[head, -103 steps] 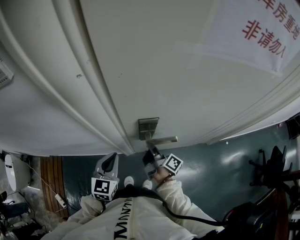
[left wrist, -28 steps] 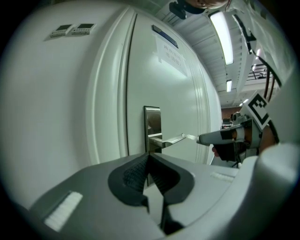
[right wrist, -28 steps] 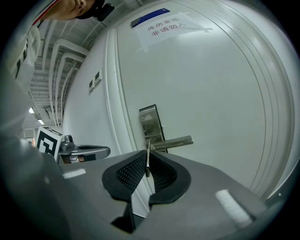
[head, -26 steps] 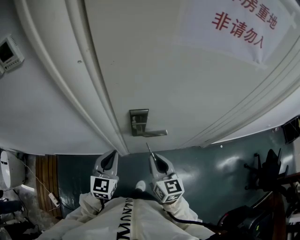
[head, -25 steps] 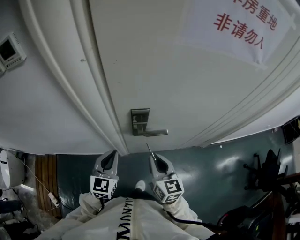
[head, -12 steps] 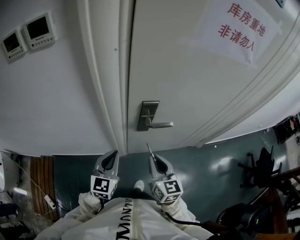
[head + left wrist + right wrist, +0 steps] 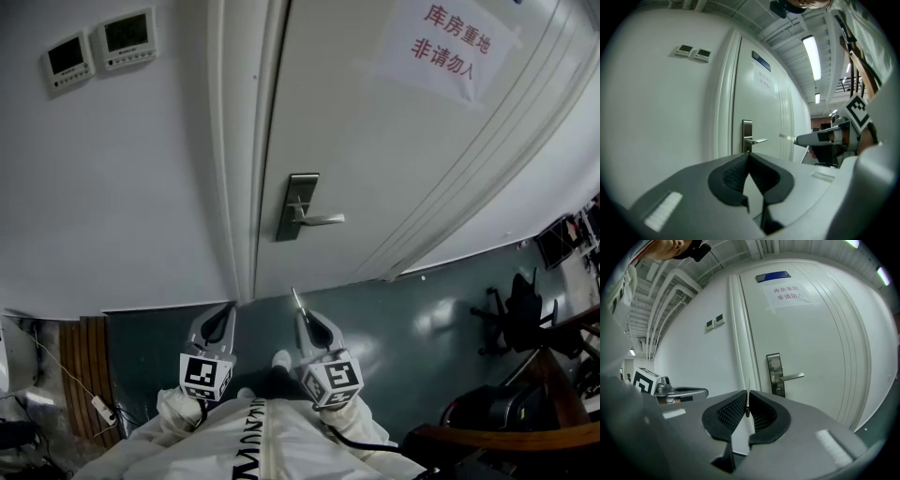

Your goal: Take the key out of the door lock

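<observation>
- Task looks done. The key (image 7: 748, 387) is out of the door lock (image 7: 297, 206) and sits in your right tongs (image 7: 302, 317). They are narrow, with the pads clamped on the thin blade, which stands upright and pokes past the tips.
- Nothing sticks out of the door lock below the lever handle (image 7: 321, 219). The keyhole itself is too small to check.
- In the head view both tongs sit low, well apart from the door (image 7: 375, 169), which looks closed.
- Your left tongs (image 7: 748, 157) have their pads together at the tips with nothing between them, idle beside the right.
- My read: the extraction step is finished. At most you have to keep the grip or put the key down somewhere, and no surface for that is in view.
- Writing: a white paper sign (image 7: 448, 49) on the door carries two rows of red Chinese characters, 库房重地 / 非请勿入.
- The blue nameplate (image 7: 772, 276) above the sign has text too small to read.
- Two wall control panels (image 7: 98, 49) left of the door have small screens and nothing legible.
- Dark lettering runs down your jacket (image 7: 246, 450) but is cut off at the frame edge and unreadable.
- The marker cube (image 7: 204, 377) on each of the tongs shows only a black-and-white square pattern, no text.
</observation>
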Action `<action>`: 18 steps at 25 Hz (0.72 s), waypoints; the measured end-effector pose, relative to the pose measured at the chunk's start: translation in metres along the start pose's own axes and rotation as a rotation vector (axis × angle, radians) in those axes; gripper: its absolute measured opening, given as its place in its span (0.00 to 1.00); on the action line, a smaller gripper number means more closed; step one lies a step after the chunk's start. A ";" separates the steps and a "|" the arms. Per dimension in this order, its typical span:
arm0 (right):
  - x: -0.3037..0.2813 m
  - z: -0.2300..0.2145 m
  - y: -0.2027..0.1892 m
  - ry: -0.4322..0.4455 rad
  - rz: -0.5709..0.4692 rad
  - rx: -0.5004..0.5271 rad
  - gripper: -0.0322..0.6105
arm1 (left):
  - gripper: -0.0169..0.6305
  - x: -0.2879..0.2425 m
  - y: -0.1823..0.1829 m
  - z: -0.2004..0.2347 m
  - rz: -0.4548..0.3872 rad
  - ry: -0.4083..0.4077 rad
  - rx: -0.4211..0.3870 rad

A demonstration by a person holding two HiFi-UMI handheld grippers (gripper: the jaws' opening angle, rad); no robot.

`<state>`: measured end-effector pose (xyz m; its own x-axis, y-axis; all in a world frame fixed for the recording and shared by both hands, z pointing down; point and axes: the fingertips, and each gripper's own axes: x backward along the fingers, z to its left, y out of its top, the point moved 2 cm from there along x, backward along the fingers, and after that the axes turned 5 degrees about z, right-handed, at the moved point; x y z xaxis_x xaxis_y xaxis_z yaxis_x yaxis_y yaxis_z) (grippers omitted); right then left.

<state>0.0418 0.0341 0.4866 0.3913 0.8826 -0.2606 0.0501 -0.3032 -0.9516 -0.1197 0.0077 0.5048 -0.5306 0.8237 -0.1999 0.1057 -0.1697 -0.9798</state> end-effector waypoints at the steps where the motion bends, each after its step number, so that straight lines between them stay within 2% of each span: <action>1: 0.006 0.004 -0.002 -0.004 -0.001 0.001 0.09 | 0.03 0.006 -0.002 -0.002 0.000 -0.002 0.002; 10: 0.041 0.023 -0.013 -0.036 0.002 0.012 0.09 | 0.03 0.042 -0.011 -0.022 0.000 -0.020 0.010; 18: 0.056 0.006 -0.020 -0.058 0.012 0.032 0.09 | 0.03 0.043 -0.009 -0.037 0.009 0.004 -0.004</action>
<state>0.0573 0.0912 0.4897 0.3378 0.8985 -0.2804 0.0161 -0.3033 -0.9527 -0.1125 0.0650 0.5052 -0.5265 0.8242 -0.2084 0.1137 -0.1747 -0.9780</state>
